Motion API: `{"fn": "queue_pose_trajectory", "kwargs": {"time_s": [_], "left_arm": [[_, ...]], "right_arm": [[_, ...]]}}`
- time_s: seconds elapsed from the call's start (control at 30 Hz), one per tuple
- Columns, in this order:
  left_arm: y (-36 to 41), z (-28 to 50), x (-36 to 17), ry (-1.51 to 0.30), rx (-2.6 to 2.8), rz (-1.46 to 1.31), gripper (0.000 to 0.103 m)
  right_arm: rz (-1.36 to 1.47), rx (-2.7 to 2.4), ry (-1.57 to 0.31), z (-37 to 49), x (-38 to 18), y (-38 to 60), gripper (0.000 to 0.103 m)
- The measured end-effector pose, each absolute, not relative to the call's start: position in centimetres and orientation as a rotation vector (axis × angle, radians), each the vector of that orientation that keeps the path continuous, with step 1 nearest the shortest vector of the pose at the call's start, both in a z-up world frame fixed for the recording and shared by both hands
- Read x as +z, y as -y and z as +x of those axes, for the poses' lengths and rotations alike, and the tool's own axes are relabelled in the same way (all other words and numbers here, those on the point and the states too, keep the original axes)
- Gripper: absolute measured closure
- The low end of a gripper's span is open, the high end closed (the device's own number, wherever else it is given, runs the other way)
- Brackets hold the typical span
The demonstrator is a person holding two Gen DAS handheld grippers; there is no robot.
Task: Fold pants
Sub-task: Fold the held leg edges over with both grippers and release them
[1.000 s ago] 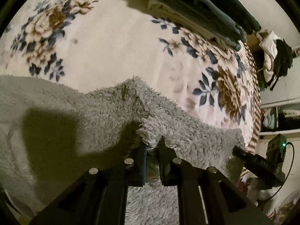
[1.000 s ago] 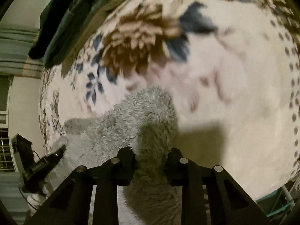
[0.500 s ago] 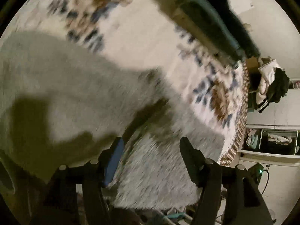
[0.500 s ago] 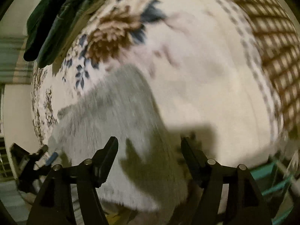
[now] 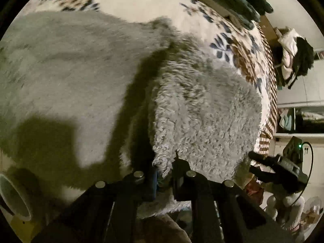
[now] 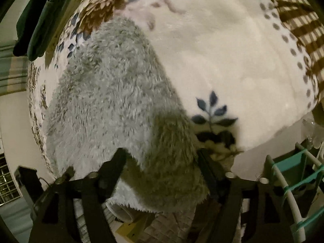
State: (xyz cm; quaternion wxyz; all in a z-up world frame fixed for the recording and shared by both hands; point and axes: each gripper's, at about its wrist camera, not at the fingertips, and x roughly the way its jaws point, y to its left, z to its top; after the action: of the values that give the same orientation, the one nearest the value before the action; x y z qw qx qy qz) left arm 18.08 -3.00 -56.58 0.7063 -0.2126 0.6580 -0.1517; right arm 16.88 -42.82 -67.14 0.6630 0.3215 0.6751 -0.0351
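Observation:
The grey fluffy pants (image 5: pixel 202 111) lie folded on the floral blanket (image 5: pixel 141 6), their near edge hanging over the bed's front. My left gripper (image 5: pixel 164 172) is shut on a tuft at the pants' near edge. In the right wrist view the pants (image 6: pixel 113 93) stretch away to the upper left. My right gripper (image 6: pixel 162 158) is open, its fingers (image 6: pixel 118 162) wide on either side of the pants' near edge, holding nothing. The right gripper also shows at the right of the left wrist view (image 5: pixel 255 162).
Dark green folded clothes (image 5: pixel 239 0) lie at the far edge of the bed; they also show in the right wrist view (image 6: pixel 40 20). A teal and white rack (image 6: pixel 293 192) stands at the right. Shelves and hung clothes (image 5: pixel 293 56) are beyond the bed.
Both grippers let go of the pants and drew back toward the bed's front edge. The left then shut again on the near edge. The right stays open.

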Motion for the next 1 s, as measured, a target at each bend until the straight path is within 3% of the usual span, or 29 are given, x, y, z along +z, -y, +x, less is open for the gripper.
{"fn": "queue_pose_trajectory", "kwargs": {"time_s": [0.13, 0.27, 0.33, 0.37, 0.4, 0.67, 1.0], "left_arm": [[1.7, 18.0, -58.7, -1.508, -0.286, -0.500, 0.095], [1.4, 19.1, -58.8, -1.504, -0.264, -0.522, 0.086], [1.6, 19.3, -58.0, -1.471, -0.239, -0.491, 0.062], [1.5, 19.4, -57.5, -1.444, -0.226, -0.481, 0.032], [1.2, 19.4, -57.1, -1.406, -0.229, -0.499, 0.014], [-8.2, 16.3, -54.2, -1.151, -0.020, -0.786, 0.014], [-21.7, 13.2, -59.3, -0.993, 0.386, -1.031, 0.014]], "right_arm": [[0.611, -0.087, -1.529, 18.5, -66.2, 41.6, 0.012], [0.440, -0.090, -1.483, 19.8, -64.0, 39.7, 0.000], [0.344, -0.097, -1.441, 20.2, -62.8, 38.7, 0.000], [0.292, -0.097, -1.421, 20.4, -62.1, 38.0, 0.000], [0.265, -0.088, -1.411, 20.5, -61.7, 37.3, 0.000], [0.228, 0.050, -1.416, 23.2, -59.5, 31.2, 0.000], [0.157, 0.162, -1.448, 26.6, -61.4, 23.0, 0.000]]}}
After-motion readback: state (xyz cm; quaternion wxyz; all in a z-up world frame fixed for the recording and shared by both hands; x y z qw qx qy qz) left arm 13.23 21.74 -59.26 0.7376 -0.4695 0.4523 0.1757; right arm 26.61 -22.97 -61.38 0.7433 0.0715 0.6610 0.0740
